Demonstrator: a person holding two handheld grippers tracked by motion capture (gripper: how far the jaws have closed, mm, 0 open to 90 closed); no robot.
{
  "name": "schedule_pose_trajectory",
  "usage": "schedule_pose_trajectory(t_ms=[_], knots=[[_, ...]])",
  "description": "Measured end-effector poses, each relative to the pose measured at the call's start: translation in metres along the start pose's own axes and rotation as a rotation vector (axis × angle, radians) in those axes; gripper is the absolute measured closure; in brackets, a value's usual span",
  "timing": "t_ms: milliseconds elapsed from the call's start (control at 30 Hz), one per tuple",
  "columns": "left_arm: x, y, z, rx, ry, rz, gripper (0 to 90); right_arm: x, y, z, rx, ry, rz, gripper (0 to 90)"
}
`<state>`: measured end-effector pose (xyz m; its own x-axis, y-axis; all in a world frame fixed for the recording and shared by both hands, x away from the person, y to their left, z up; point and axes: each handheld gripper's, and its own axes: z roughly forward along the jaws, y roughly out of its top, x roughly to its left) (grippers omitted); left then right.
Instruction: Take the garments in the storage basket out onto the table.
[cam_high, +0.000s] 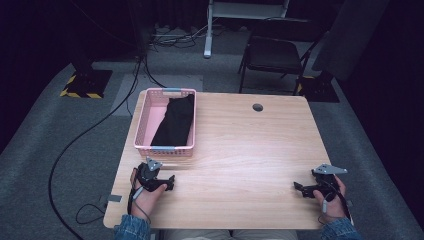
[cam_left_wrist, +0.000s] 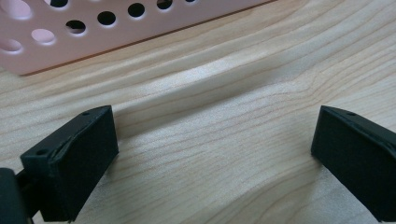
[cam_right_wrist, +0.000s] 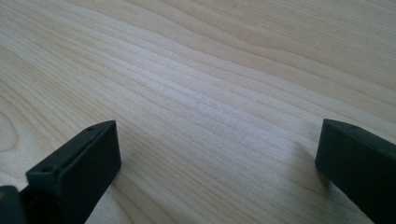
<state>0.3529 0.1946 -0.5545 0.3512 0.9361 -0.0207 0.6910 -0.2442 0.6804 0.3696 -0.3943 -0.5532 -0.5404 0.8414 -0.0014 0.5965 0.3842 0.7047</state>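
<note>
While both grippers rest on bench (cam_high: 240, 150), jaws wide apart, nothing held: left gripper (cam_high: 167, 181) just beside basket (cam_high: 142, 120), cloth (cam_high: 175, 122) inside. Reach over rim, pinch cloth mid-fold; right gripper (cam_high: 300, 187) well apart.

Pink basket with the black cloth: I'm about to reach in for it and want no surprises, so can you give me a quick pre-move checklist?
1. Left gripper open, nothing between the jaws: ok.
2. Right gripper open, nothing between the jaws: ok.
3. Black cloth lies inside the pink basket, top reachable: ok.
4. Bare table between left gripper and basket: ok.
5. Basket fully on the table, close to its left edge: ok.
6. Cloth snagged on the basket's holes: cannot tell.
</note>
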Motion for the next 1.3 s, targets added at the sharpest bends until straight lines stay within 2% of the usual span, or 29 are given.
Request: schedule_pose_trajectory(t_ms=[200, 400, 600, 1133, 1300], knots=[[0.0, 0.0, -0.001, -0.008, 0.0, 0.006, 2.4, 0.0, 0.0, 0.0, 0.0, -0.002, 0.002, 0.0], [0.001, 0.0, -0.006, -0.056, 0.004, -0.008, 2.7, 0.0, 0.0, 0.0, 0.0, -0.002, 0.002, 0.0], [-0.001, 0.005, -0.015, -0.106, 0.018, -0.004, 2.8, 0.0, 0.0, 0.0, 0.001, -0.003, 0.003, 0.0], [-0.001, 0.016, -0.035, -0.187, 0.023, -0.036, 3.1, 0.001, 0.001, 0.001, 0.0, -0.005, 0.005, 0.0], [-0.003, 0.02, -0.042, -0.223, 0.03, -0.026, 3.2, 0.001, 0.001, 0.001, 0.0, -0.005, 0.005, 0.0]])
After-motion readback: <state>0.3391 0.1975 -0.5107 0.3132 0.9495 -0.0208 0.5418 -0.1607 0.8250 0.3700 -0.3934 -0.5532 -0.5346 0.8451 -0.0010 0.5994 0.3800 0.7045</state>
